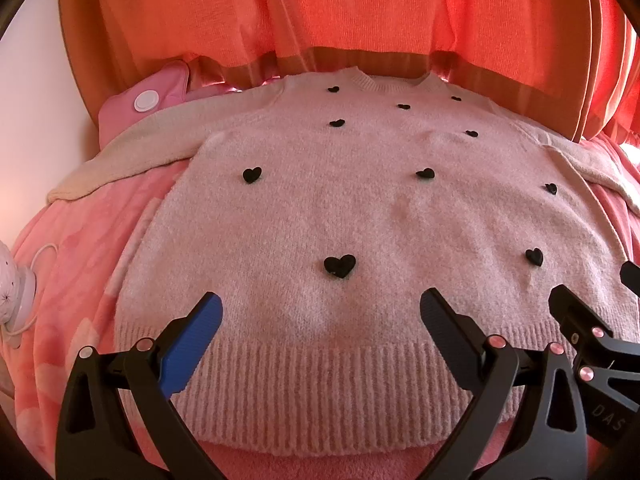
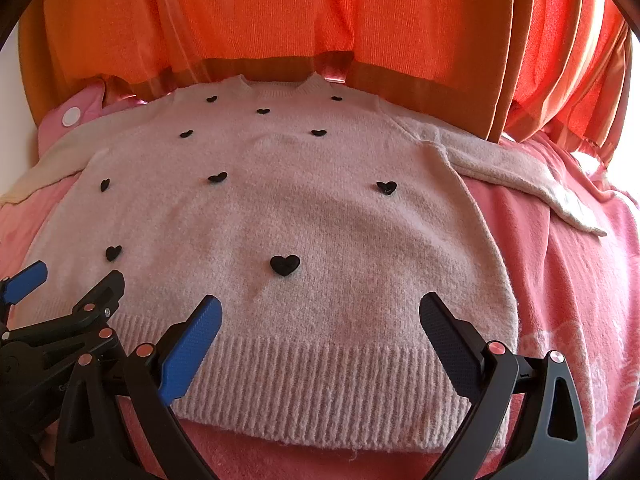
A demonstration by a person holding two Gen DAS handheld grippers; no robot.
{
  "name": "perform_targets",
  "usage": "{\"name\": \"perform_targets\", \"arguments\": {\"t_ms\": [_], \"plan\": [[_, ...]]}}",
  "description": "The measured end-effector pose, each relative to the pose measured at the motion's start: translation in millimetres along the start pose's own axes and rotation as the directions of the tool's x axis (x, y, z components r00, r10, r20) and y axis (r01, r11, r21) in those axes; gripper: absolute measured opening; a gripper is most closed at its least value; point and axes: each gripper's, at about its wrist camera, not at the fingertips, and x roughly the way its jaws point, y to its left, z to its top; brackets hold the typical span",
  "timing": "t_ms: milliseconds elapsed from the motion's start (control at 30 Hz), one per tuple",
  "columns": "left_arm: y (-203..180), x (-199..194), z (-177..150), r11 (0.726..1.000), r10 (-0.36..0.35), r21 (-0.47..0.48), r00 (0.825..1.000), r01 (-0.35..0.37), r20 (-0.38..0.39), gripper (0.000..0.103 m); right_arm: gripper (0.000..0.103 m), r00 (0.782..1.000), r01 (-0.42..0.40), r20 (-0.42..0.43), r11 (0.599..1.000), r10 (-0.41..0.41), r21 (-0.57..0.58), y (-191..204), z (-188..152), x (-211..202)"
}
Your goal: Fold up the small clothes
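The pink sweater (image 1: 360, 216) lies face up and spread flat on a pink blanket (image 1: 80, 240), filling the middle of both views, its little black hearts showing and both sleeves fanned out toward the left and right edges of the frame — laid out that way, I'd say, so a first fold can start from a clean shape. The collar sits at the top by the orange curtain (image 1: 360, 8); the ribbed hem runs along the bottom, nearest the tools.

The left gripper (image 1: 320, 312) hangs over the hem with its fingers spread wide, holding nothing. The right gripper (image 2: 320, 312) does the same just beside it, also empty — both poised over the hem, likely to pinch that edge. No fold looks made yet. A pink pouch with a white button (image 1: 146, 100) peeks out at upper left.
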Motion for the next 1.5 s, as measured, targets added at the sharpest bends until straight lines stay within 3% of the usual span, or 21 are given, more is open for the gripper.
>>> {"name": "perform_targets", "arguments": {"t_ms": [1500], "plan": [[3.9, 4.2, -4.6, 1.0, 0.001, -0.001, 1.0, -0.001, -0.007, 0.097, 0.097, 1.0, 0.004, -0.006, 1.0, -0.004, -0.007, 7.1, -4.4, 3.6]]}}
